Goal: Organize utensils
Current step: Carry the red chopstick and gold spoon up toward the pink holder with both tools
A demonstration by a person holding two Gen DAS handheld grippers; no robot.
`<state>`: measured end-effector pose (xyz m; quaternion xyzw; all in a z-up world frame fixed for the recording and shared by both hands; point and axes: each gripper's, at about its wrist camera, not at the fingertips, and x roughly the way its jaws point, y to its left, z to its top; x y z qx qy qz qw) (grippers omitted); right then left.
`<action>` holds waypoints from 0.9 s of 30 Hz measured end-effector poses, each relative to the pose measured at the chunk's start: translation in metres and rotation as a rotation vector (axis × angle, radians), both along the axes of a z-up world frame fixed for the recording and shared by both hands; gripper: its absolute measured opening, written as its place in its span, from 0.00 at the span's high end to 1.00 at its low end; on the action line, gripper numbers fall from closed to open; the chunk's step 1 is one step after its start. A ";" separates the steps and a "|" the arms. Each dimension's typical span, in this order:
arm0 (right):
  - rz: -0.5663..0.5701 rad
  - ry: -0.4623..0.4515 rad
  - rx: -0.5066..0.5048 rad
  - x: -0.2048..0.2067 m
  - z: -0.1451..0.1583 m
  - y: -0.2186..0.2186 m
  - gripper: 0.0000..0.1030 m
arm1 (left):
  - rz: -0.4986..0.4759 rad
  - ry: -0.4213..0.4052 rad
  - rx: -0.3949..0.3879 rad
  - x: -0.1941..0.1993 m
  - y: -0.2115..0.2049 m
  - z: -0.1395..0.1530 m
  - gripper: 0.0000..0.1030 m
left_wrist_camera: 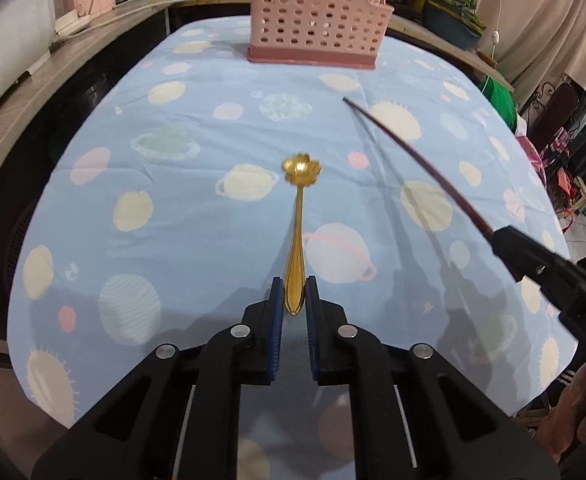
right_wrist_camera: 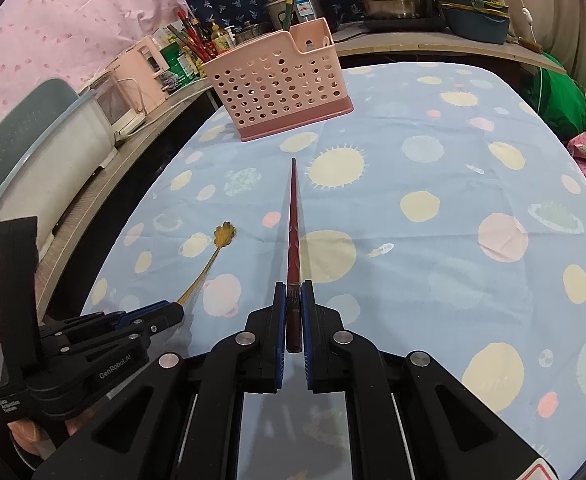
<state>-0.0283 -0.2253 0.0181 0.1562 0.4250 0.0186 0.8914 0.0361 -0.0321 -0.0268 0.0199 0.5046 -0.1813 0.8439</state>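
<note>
Both tongs loaded: left tongs (left_wrist_camera: pixel 294 300) grip gold spoon (left_wrist_camera: pixel 298 216), right tongs (right_wrist_camera: pixel 294 312) grip red chopstick (right_wrist_camera: pixel 293 236); pink basket (left_wrist_camera: pixel 317 16) ahead.

Both wrist views look forward along their fingers (left_wrist_camera: pixel 277 300), low over the counter (left_wrist_camera: pixel 197 128), sharing the pink basket (left_wrist_camera: pixel 317 16).

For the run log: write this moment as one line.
left tongs: shut on gold flower spoon | right tongs: shut on dark red chopstick | pink utensil caddy: ahead on tablecloth

Utensil basket (left_wrist_camera: pixel 317 20) at tablecloth (left_wrist_camera: pixel 197 128) far end; spoon (left_wrist_camera: pixel 298 216) left of chopsticks (right_wrist_camera: pixel 294 240) (both nearer).
</note>
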 end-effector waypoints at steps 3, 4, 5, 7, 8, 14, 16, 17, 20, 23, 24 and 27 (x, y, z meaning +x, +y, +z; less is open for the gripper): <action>-0.002 -0.018 0.004 -0.001 0.007 0.000 0.93 | 0.012 -0.038 -0.023 0.002 0.003 0.020 0.90; -0.003 -0.025 0.004 -0.001 0.009 -0.001 0.93 | 0.017 -0.049 -0.029 0.003 0.004 0.027 0.90; -0.004 -0.032 0.006 -0.001 0.012 -0.001 0.93 | 0.020 -0.058 -0.039 0.005 0.005 0.032 0.90; -0.009 -0.045 0.015 -0.001 0.018 -0.003 0.93 | 0.028 -0.079 -0.052 0.009 0.006 0.044 0.90; -0.011 -0.053 0.019 -0.001 0.021 -0.004 0.93 | 0.030 -0.088 -0.056 0.010 0.006 0.047 0.90; -0.018 -0.109 0.028 0.003 0.042 -0.010 0.93 | 0.043 -0.119 -0.064 0.023 0.006 0.063 0.90; -0.020 -0.124 0.041 0.005 0.048 -0.013 0.93 | 0.046 -0.131 -0.066 0.028 0.006 0.068 0.90; -0.022 -0.128 0.048 0.006 0.050 -0.014 0.93 | 0.048 -0.136 -0.068 0.029 0.006 0.070 0.90; -0.026 -0.146 0.050 0.010 0.057 -0.016 0.93 | 0.053 -0.149 -0.071 0.034 0.007 0.075 0.90; -0.031 -0.157 0.054 0.012 0.061 -0.019 0.93 | 0.054 -0.161 -0.072 0.038 0.007 0.081 0.90; -0.032 -0.161 0.057 0.012 0.063 -0.019 0.93 | 0.056 -0.164 -0.072 0.039 0.008 0.082 0.90; -0.035 -0.172 0.069 0.012 0.067 -0.022 0.93 | 0.057 -0.174 -0.074 0.041 0.009 0.085 0.90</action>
